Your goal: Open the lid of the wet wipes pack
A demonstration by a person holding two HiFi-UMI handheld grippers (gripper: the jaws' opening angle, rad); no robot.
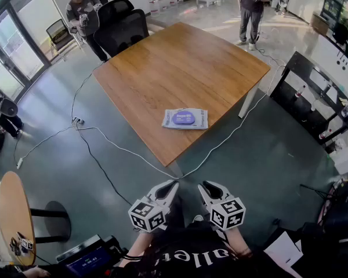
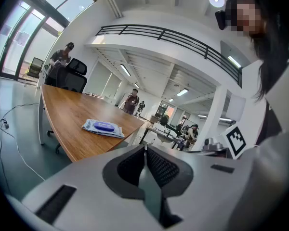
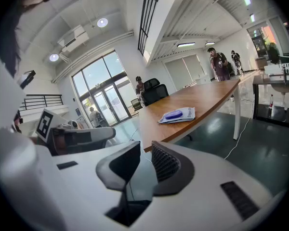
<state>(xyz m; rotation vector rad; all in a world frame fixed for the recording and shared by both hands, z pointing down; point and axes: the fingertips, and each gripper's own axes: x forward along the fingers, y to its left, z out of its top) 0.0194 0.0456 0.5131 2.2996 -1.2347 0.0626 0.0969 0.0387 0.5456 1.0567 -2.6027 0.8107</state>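
The wet wipes pack (image 1: 185,119) lies flat near the front edge of the wooden table (image 1: 180,62), white with a blue-purple lid on top that lies shut. It also shows in the left gripper view as the pack (image 2: 102,127) and in the right gripper view as the pack (image 3: 177,115). Both grippers hang close to my body, well short of the table. My left gripper (image 1: 173,185) (image 2: 144,147) has its jaws together on nothing. My right gripper (image 1: 204,185) (image 3: 145,146) shows a narrow gap between its jaws, with nothing in it.
White cables (image 1: 104,138) run across the floor by the table's near corner. Black office chairs (image 1: 122,25) stand at the far left corner, with a person beside them. Another person (image 1: 252,7) stands beyond the table. A black desk (image 1: 313,91) is at the right, a round table (image 1: 11,213) at the left.
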